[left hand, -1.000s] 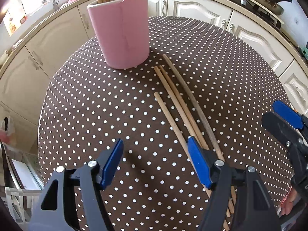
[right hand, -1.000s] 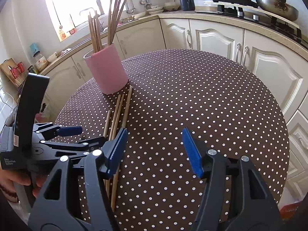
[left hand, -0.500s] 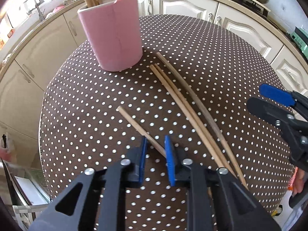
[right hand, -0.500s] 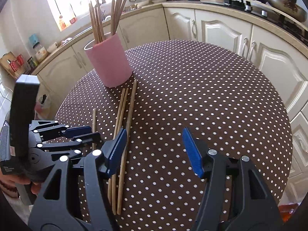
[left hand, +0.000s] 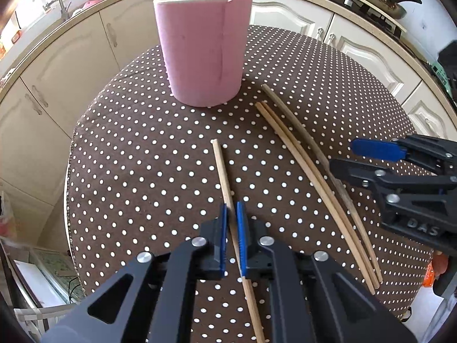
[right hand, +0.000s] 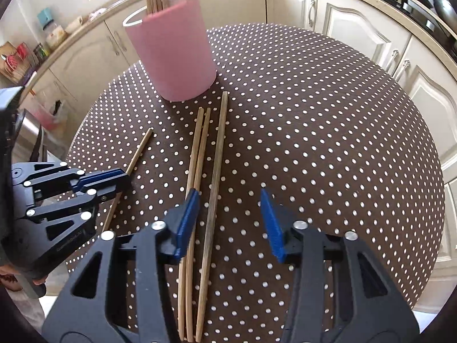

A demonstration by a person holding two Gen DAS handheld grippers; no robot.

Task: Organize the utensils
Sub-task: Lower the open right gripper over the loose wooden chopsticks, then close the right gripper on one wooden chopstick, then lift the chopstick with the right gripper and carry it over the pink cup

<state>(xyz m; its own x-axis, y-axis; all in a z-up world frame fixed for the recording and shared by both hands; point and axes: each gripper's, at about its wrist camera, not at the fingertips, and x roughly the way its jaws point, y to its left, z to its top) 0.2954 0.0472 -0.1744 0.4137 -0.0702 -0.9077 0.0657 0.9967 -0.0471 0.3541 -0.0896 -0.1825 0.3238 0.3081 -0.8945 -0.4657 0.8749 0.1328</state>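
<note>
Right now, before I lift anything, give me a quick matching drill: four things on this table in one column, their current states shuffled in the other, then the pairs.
Things:
1. left gripper
2. right gripper
3. pink holder
4. pale chopstick pair

States:
A. upright near the table's far edge, sticks standing in it
B. lying side by side on the dotted cloth
C. jaws apart, just been closing, darker chopstick between them ungripped
D. clamped on a single chopstick

Pairs: 1-D, 2-C, 3-A, 4-B
</note>
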